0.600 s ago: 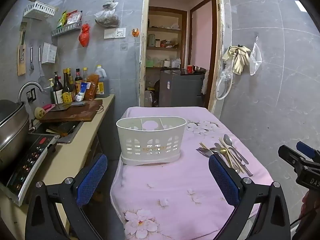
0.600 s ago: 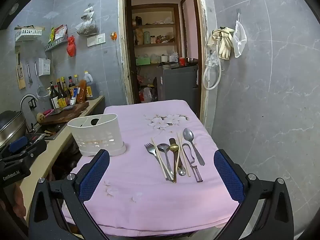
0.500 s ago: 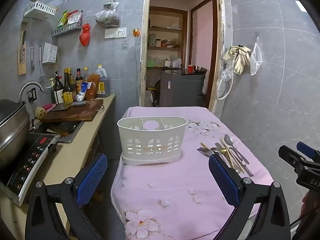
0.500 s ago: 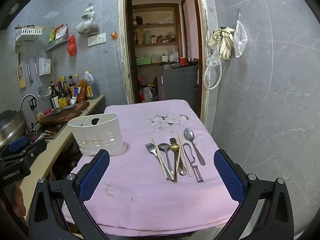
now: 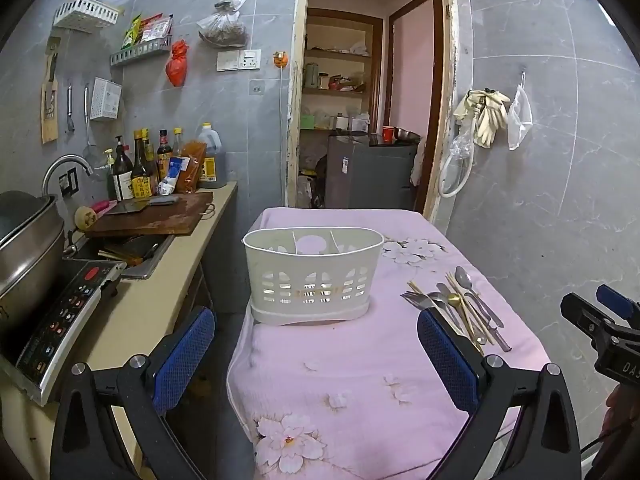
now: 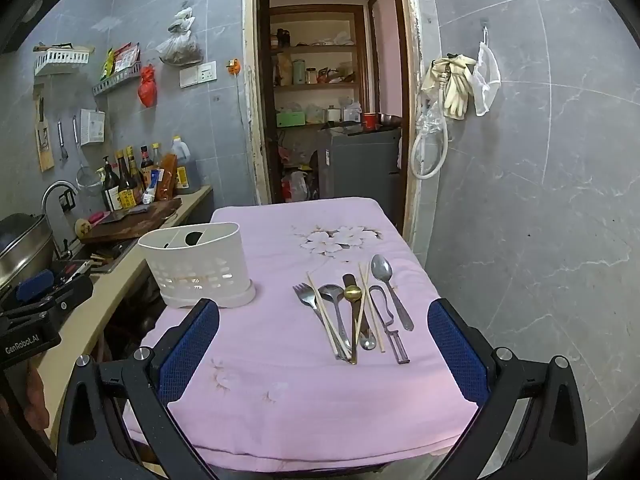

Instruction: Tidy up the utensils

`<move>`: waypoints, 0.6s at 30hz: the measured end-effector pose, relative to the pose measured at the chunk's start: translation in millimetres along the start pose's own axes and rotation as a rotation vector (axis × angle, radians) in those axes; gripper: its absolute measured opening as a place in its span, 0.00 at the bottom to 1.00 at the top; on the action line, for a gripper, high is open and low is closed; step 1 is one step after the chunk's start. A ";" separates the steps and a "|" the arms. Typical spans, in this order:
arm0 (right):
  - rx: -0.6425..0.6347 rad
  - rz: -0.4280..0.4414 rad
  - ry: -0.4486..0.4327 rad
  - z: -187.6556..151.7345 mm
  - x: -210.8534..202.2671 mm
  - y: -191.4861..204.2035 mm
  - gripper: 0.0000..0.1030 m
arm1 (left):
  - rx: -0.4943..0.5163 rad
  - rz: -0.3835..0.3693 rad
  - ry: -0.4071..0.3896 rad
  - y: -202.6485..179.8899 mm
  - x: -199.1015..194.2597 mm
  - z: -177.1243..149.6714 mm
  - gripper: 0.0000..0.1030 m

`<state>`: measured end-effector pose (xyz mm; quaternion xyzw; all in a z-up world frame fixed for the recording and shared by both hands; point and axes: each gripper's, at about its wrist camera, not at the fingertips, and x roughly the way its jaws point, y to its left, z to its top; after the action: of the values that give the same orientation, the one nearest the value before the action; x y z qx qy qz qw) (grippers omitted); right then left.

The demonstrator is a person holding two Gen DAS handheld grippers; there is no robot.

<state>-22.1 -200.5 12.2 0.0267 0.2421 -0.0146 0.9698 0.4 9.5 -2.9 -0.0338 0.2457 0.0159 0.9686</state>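
Note:
A white slotted utensil caddy [image 5: 312, 276] stands empty on the pink flowered tablecloth [image 5: 360, 380]; it also shows in the right wrist view [image 6: 198, 266]. A pile of utensils [image 6: 354, 312] lies to its right: a fork [image 6: 306, 296], spoons, a gold-headed spoon, chopsticks and a peeler. The pile also shows in the left wrist view [image 5: 460, 308]. My left gripper [image 5: 316, 360] is open and empty, held in front of the caddy. My right gripper [image 6: 324, 352] is open and empty, held before the pile.
A kitchen counter [image 5: 160, 300] runs along the left with an induction cooker [image 5: 60, 320], a pot, a sink, a cutting board [image 5: 156, 218] and bottles. A grey tiled wall stands close on the right. A doorway [image 6: 328, 120] opens behind the table.
Both grippers have drifted very slightly; the caddy and utensils appear almost unmoved in both views. Nothing was taken hold of or let go.

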 end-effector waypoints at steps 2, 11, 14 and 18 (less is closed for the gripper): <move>-0.002 0.001 0.001 -0.2 1.0 0.8 0.99 | 0.000 0.000 -0.001 1.0 -0.3 -0.5 0.99; -0.005 0.001 0.005 -0.3 1.1 3.2 0.99 | -0.001 0.000 0.000 -0.7 0.0 0.3 0.99; -0.006 0.000 0.005 -0.4 1.2 4.3 0.99 | -0.001 0.000 0.000 -1.0 0.1 0.3 0.99; -0.006 0.000 0.006 0.2 0.8 3.7 0.99 | -0.001 -0.001 -0.001 -0.8 0.0 -0.1 0.99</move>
<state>-21.2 -196.9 12.1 0.0236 0.2452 -0.0137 0.9691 0.4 8.7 -2.9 -0.0344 0.2452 0.0156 0.9687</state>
